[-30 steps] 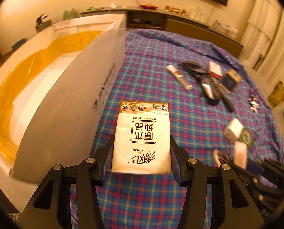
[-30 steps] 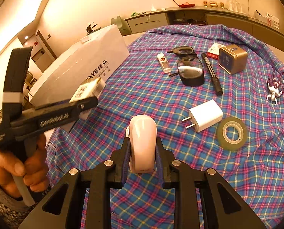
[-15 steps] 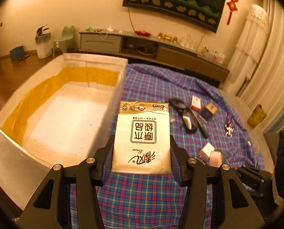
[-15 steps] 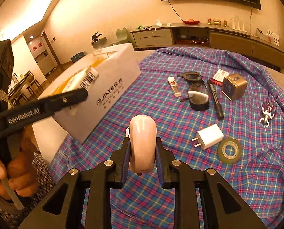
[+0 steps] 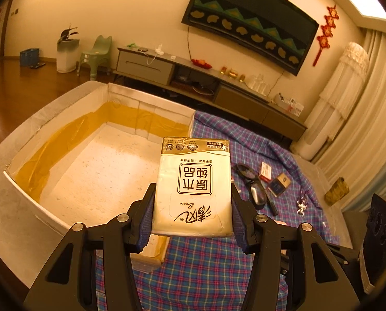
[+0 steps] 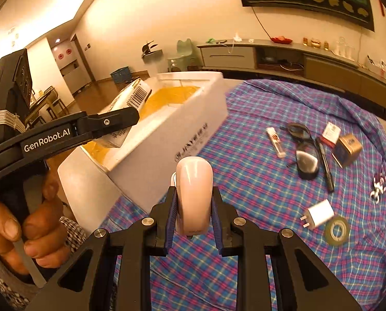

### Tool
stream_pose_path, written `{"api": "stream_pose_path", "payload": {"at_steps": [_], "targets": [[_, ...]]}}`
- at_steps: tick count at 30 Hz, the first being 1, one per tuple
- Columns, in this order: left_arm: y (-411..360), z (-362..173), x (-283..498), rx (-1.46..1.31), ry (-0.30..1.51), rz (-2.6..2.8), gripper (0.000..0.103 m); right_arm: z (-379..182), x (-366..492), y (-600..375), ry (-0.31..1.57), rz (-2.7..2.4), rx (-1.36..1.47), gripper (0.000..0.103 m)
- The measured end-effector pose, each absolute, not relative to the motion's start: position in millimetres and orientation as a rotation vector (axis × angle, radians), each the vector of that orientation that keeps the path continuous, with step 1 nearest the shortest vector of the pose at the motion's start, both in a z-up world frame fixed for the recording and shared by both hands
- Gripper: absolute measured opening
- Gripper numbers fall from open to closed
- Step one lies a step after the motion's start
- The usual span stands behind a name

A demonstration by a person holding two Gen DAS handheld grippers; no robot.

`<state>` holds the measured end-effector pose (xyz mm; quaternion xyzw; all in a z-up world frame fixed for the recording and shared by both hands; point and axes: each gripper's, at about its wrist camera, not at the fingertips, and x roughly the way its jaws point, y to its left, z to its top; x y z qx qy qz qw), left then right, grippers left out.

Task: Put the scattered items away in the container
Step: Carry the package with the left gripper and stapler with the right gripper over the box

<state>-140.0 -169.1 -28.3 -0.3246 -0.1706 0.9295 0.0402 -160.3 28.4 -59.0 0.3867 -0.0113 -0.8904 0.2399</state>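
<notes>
My left gripper [image 5: 191, 223] is shut on a white tissue pack [image 5: 193, 184] with brown print, held above the near right rim of the open white foam box [image 5: 71, 119]. The box has yellow tape inside and looks empty. In the right wrist view the left gripper [image 6: 120, 124] holds the pack [image 6: 130, 96] over the box [image 6: 182, 134]. My right gripper [image 6: 194, 215] is shut on a pale pink rounded object [image 6: 194, 194], held above the plaid cloth to the right of the box.
On the plaid cloth [image 6: 270, 197] lie a white charger plug [image 6: 318, 212], a tape roll [image 6: 336, 230], glasses [image 6: 303, 150], a black pen [image 6: 325, 168], a small tube [image 6: 276, 142], a gold box [image 6: 349, 146], a red-white pack [image 6: 331, 133] and a metal trinket [image 6: 378, 189].
Both grippers have risen. The left gripper has carried the tissue pack from beside the box wall to above the box rim. The right gripper keeps its pink object.
</notes>
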Motion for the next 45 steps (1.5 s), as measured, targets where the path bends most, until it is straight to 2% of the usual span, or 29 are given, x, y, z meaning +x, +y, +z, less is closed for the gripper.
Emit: {"api": "stream_pose_path", "payload": {"at_steps": [24,36,45], "targets": [[-234.8,-10.0,-156.1,-0.912,-0.681,2.932,0.054,-8.7,-210.0,-41.2,0.026,-2.404,0.968,0.026],[-259.1,-14.5,-187.4,-1.003,-0.726,2.924,0.054,0.4,-249.6,-70.6,0.047,-2.369,0.954,0.026],[-264.5,-17.2,-217.5,-1.094,-0.690,2.901,0.054,2.3,-284.6,-87.7,0.033,-2.344,0.977,0.026]]}}
